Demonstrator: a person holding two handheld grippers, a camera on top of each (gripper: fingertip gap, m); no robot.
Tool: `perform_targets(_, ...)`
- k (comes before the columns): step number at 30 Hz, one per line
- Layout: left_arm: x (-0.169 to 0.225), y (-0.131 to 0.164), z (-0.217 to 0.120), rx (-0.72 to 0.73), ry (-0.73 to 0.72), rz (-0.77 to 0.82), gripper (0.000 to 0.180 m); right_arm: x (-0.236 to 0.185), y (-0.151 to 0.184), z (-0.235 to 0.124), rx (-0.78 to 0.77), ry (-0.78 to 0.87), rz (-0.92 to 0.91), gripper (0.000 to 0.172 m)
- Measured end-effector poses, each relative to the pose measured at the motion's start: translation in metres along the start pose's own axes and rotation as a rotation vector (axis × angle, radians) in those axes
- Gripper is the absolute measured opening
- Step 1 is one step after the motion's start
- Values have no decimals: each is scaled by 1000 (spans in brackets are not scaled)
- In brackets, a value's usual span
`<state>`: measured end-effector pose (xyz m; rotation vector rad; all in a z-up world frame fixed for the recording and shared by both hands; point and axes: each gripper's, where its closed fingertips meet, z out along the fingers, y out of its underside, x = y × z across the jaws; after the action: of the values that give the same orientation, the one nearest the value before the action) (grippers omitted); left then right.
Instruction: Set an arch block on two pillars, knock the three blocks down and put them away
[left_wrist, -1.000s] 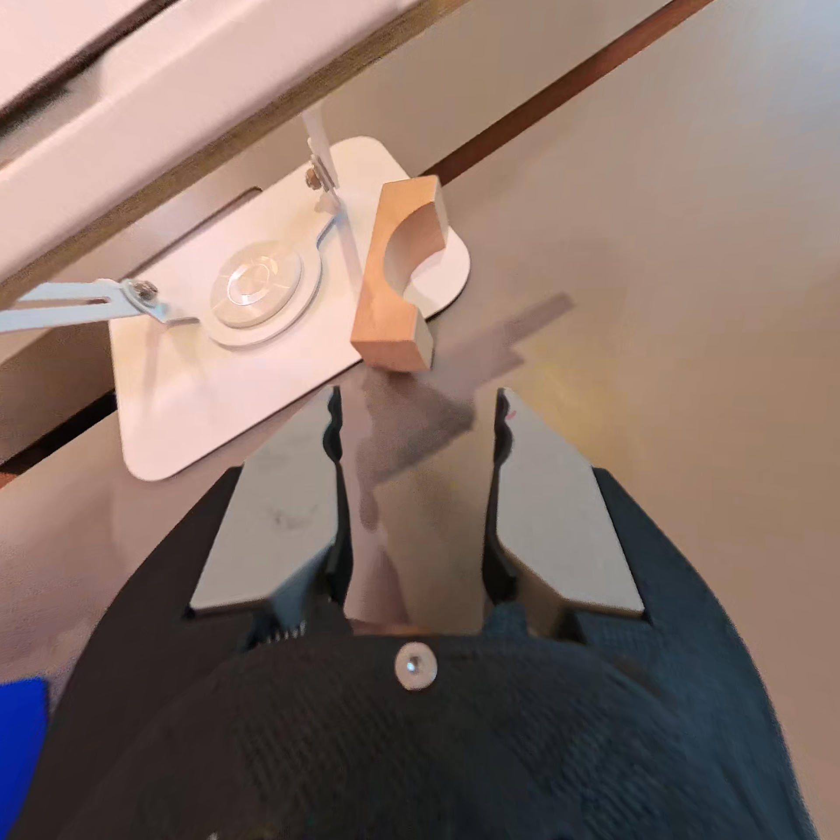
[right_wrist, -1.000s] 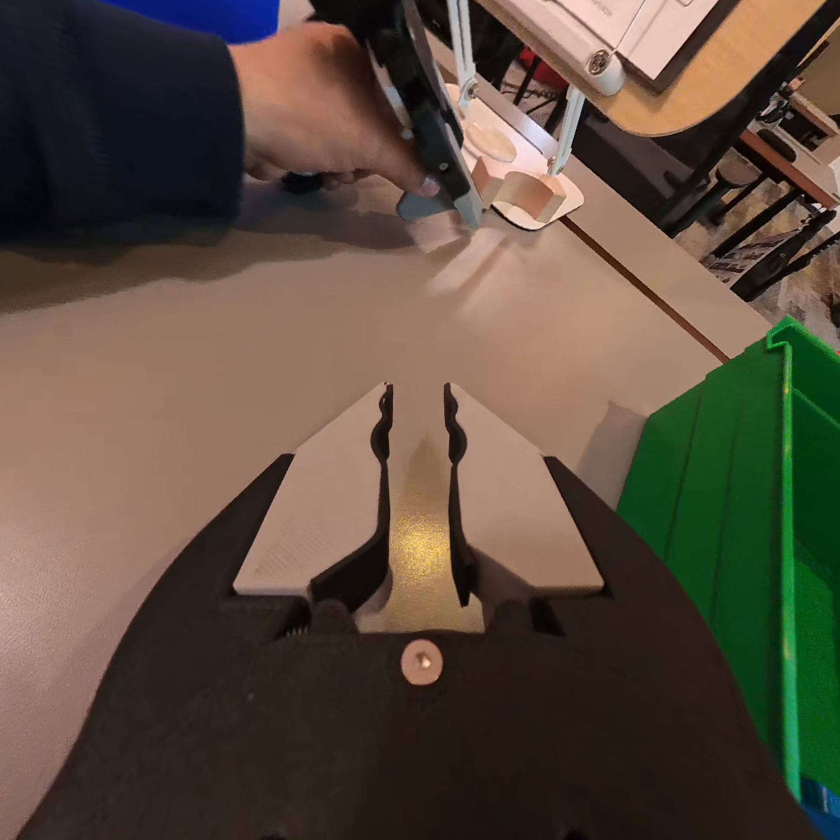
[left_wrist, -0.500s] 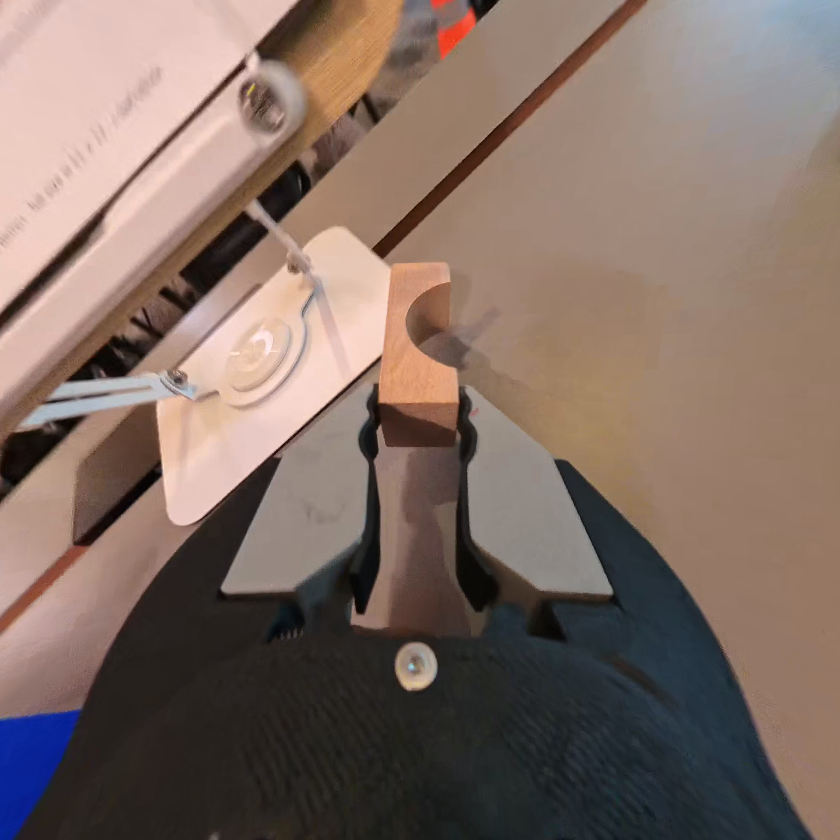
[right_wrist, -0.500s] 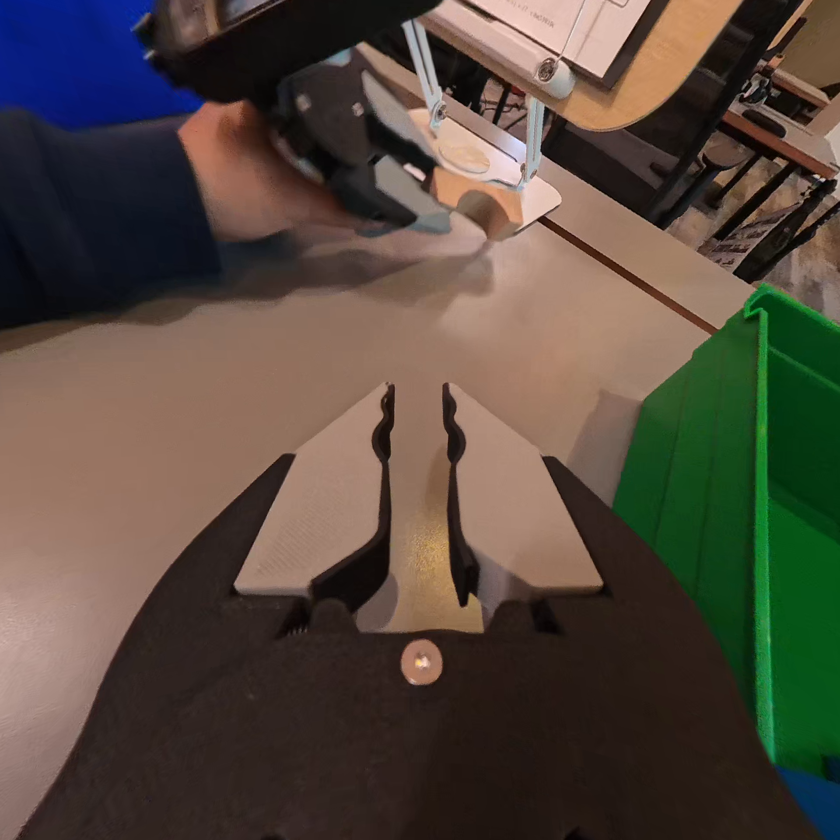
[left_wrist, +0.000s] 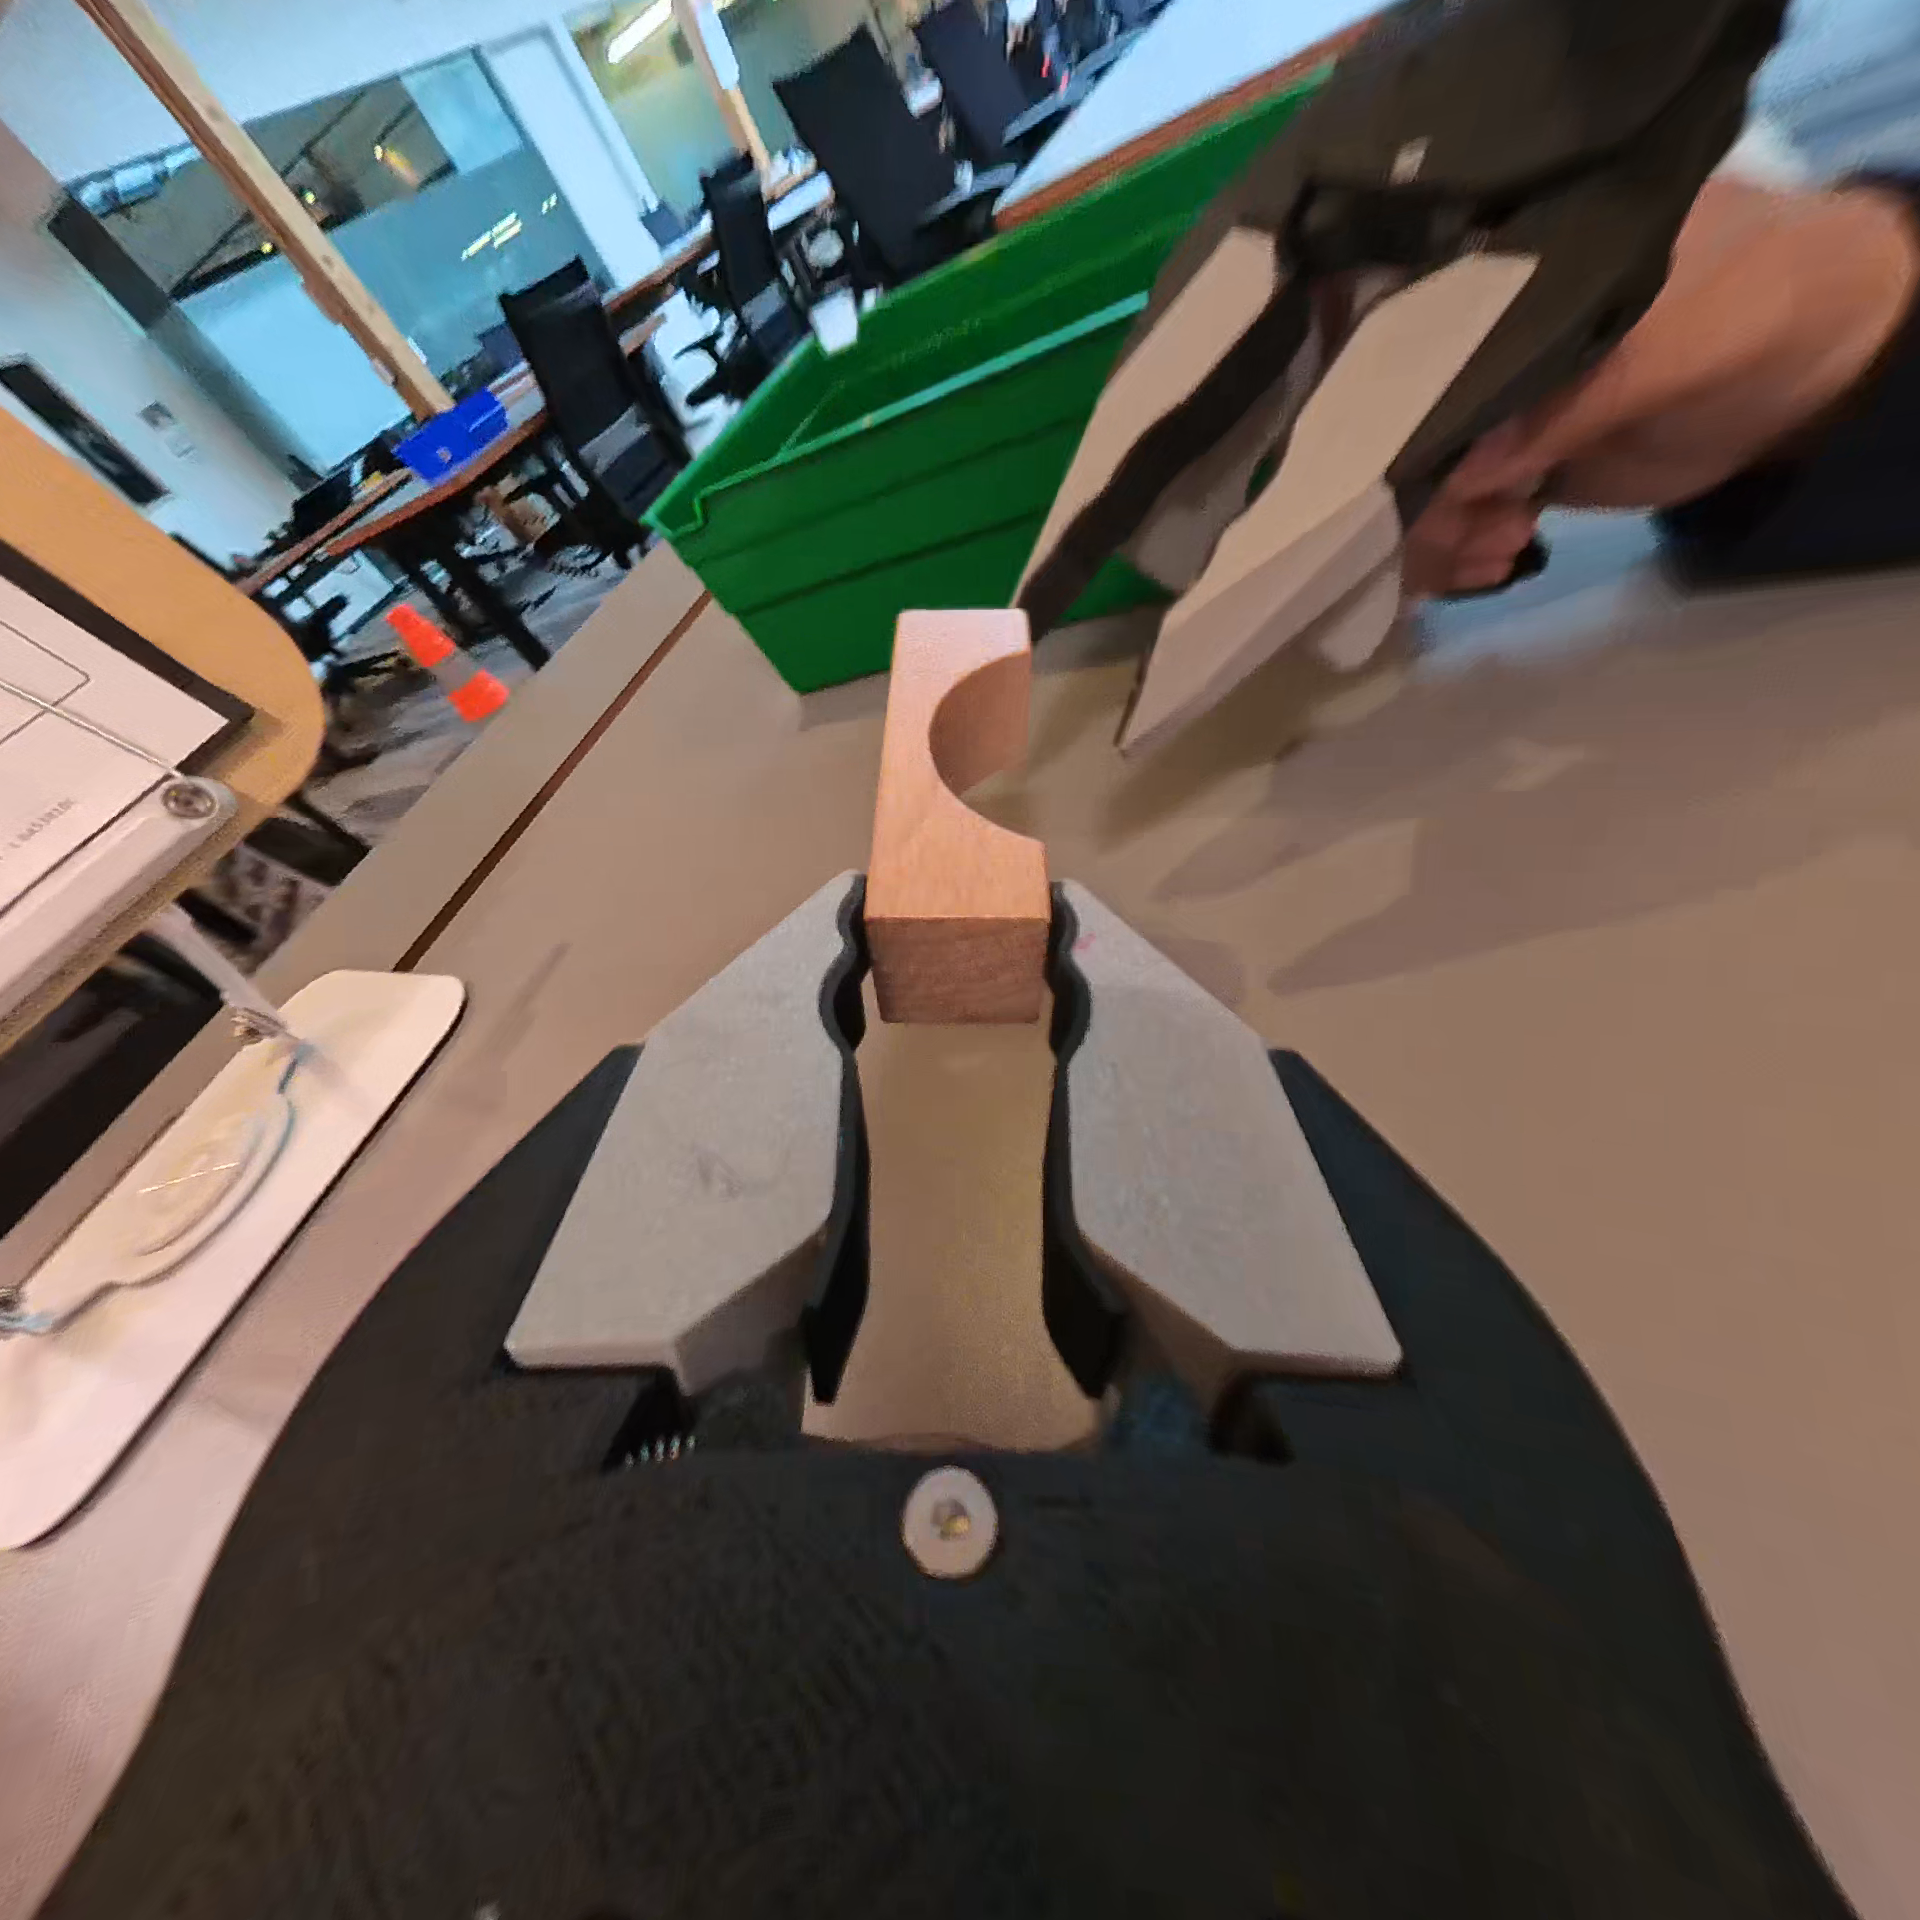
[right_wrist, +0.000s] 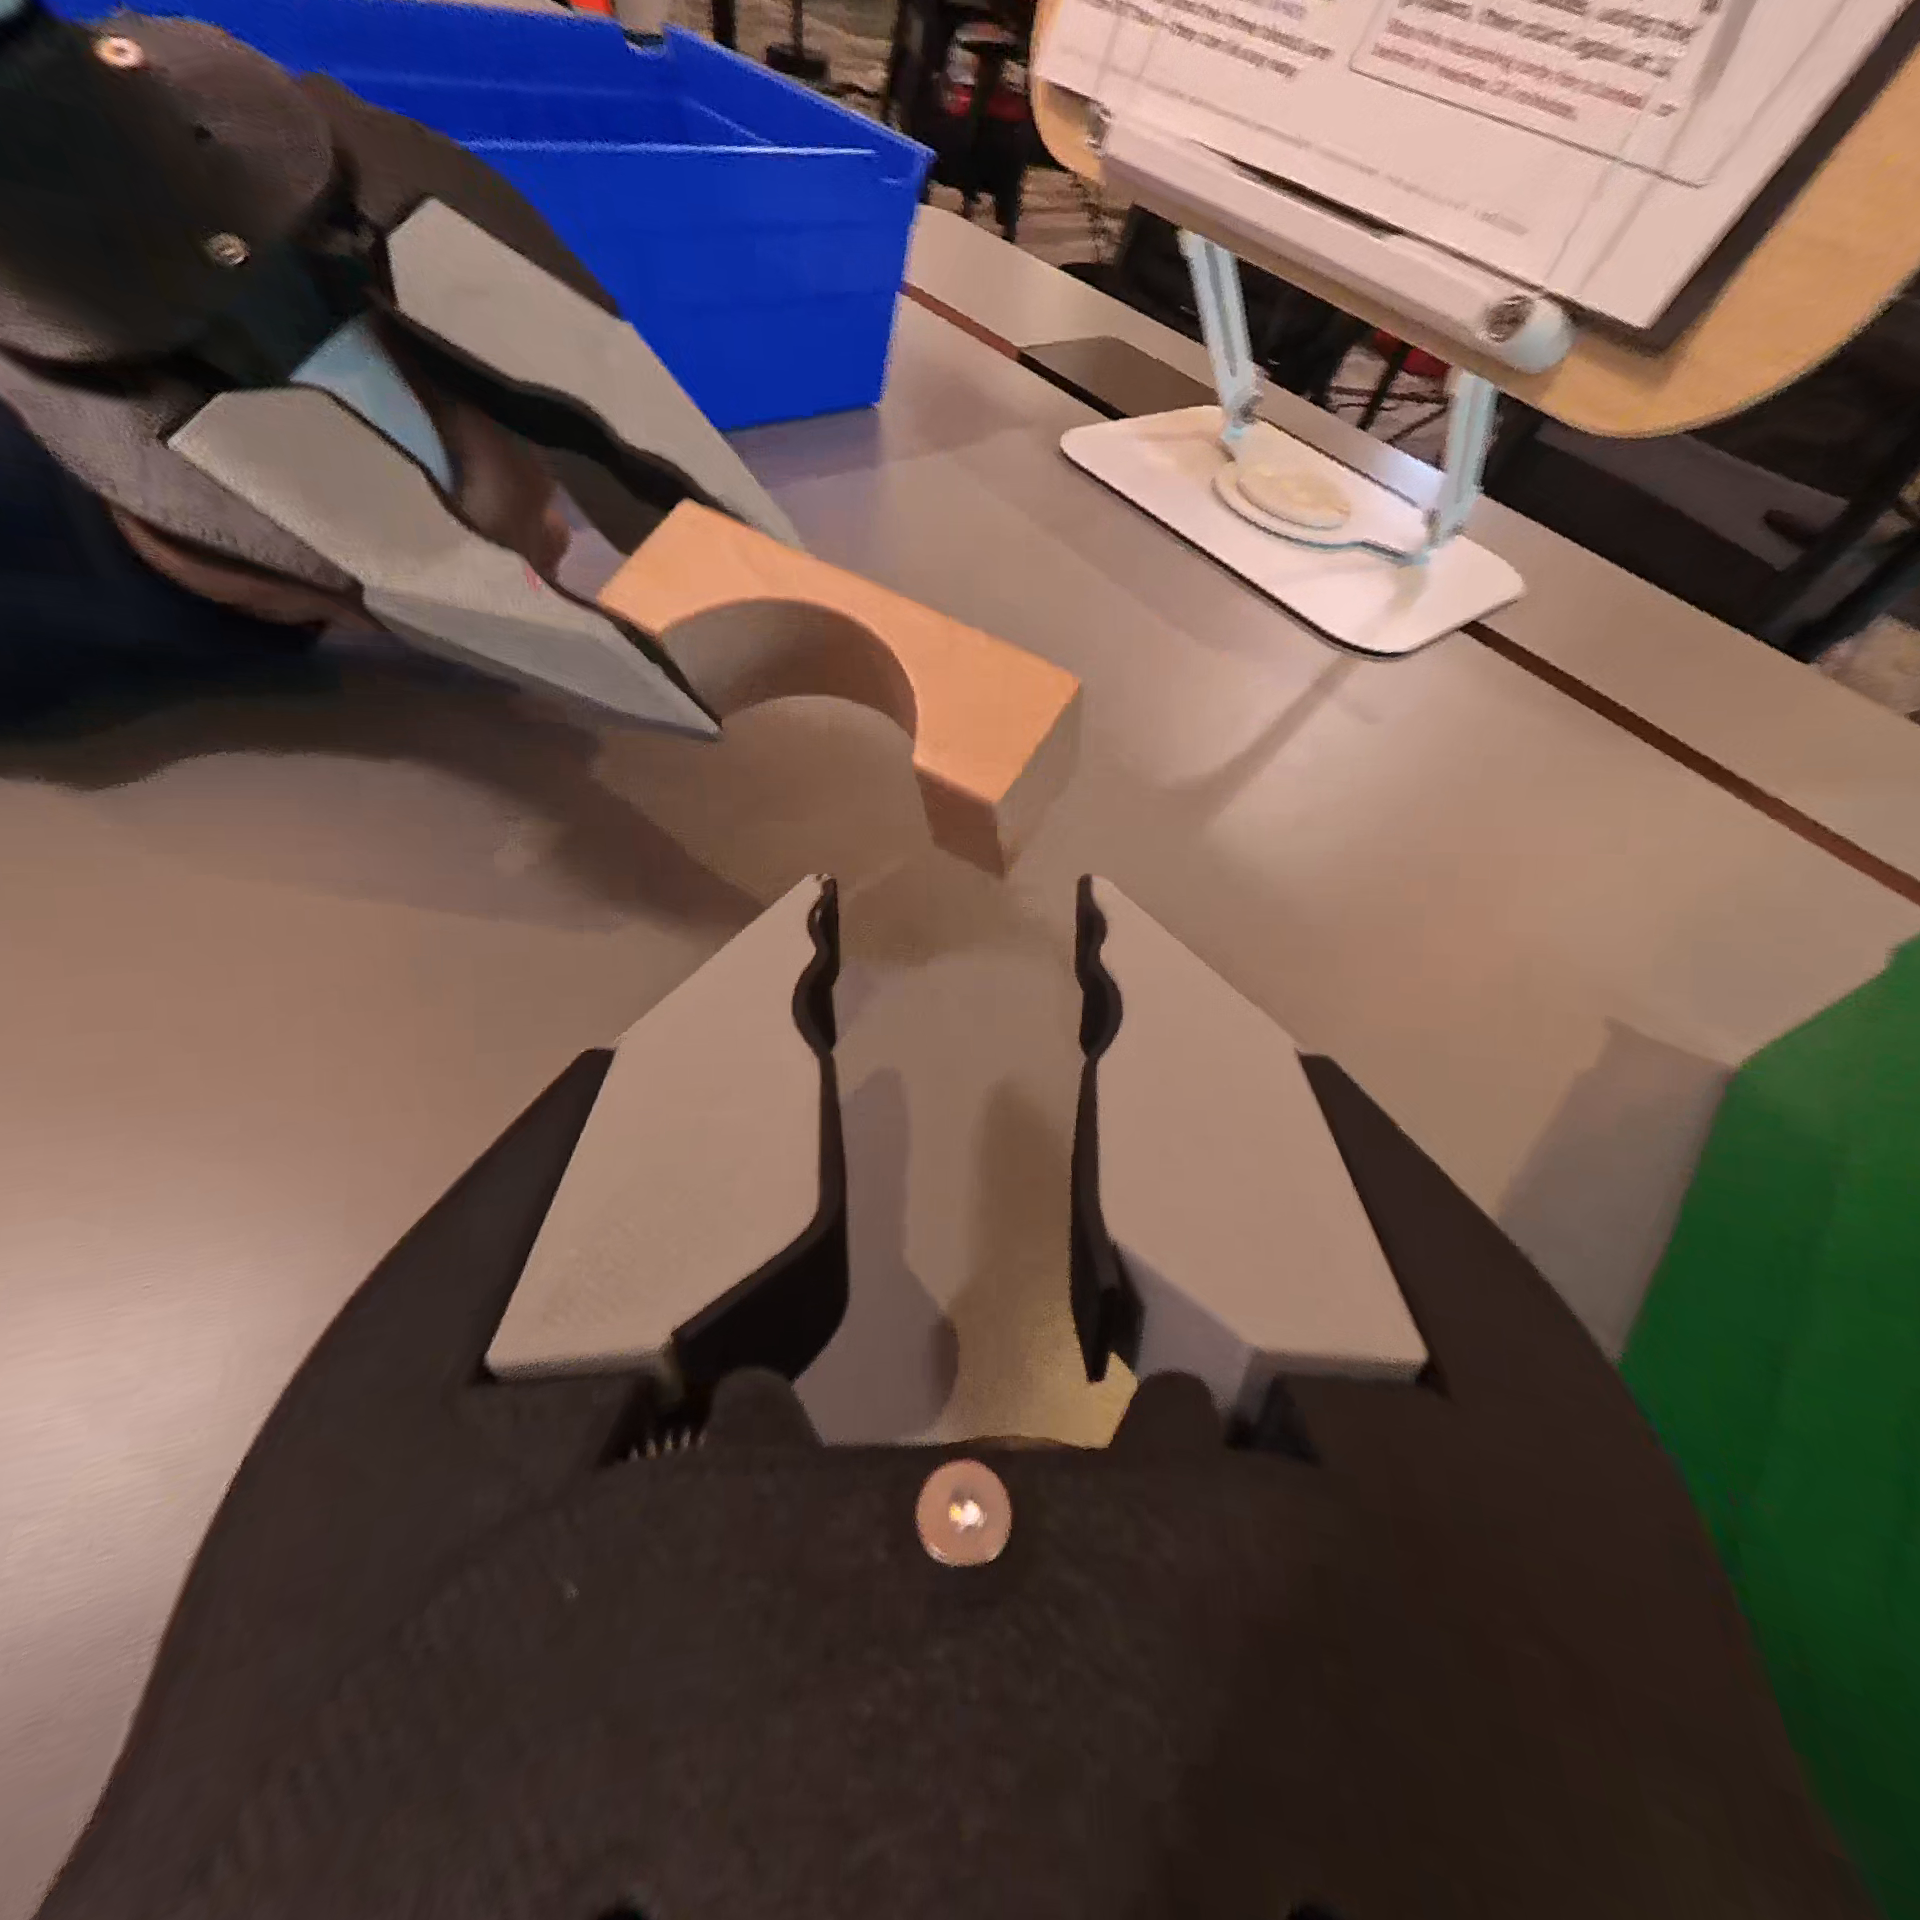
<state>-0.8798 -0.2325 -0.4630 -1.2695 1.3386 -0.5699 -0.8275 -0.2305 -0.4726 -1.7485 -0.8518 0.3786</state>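
My left gripper (left_wrist: 956, 935) is shut on one end of a wooden arch block (left_wrist: 951, 821) and holds it above the grey table (left_wrist: 1558, 1039), its half-round cut-out facing right. In the right wrist view the same arch block (right_wrist: 883, 665) sticks out of the left gripper (right_wrist: 665, 623), which comes in from the left. My right gripper (right_wrist: 951, 904) is open and empty, its tips just short of the block's free end. It also shows in the left wrist view (left_wrist: 1226, 613), blurred, beyond the block. No pillar blocks show.
A green bin (left_wrist: 914, 499) stands on the table behind the block; its wall (right_wrist: 1787, 1351) is close on my right. A blue bin (right_wrist: 727, 208) stands at the far left. A white stand base (right_wrist: 1299, 520) with a tilted board sits at the table's far edge.
My left gripper closed on the arch block by the white stand base, lifted it and swung it toward the right gripper. My right gripper moved toward the block and its jaws widened.
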Motion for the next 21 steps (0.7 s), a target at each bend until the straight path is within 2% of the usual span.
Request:
perform_targets(3,20,-14,-11,61,98,-21,31,-22,-2,5,-3,-110,16,57)
perform_targets(4,29,-17,-11,63,131,-11,32,-28,-8,5,21,-132,4,56)
perform_targets(6,44,-17,-6,49,177,22,32,-36,-20,2,77,-151,-18,51)
perform_targets(10,49,-22,-4,68,199,6,31,-36,-9,0,20,-200,9,36)
perform_targets(18,36,-26,-4,107,79,25,34,-27,-18,-7,34,-111,-44,33)
perform_targets(20,23,-21,-7,95,-3,31,47,-17,-21,-14,26,-64,-54,33)
perform_targets(21,16,-20,-9,99,-33,26,47,-10,-23,-20,25,-28,-62,33)
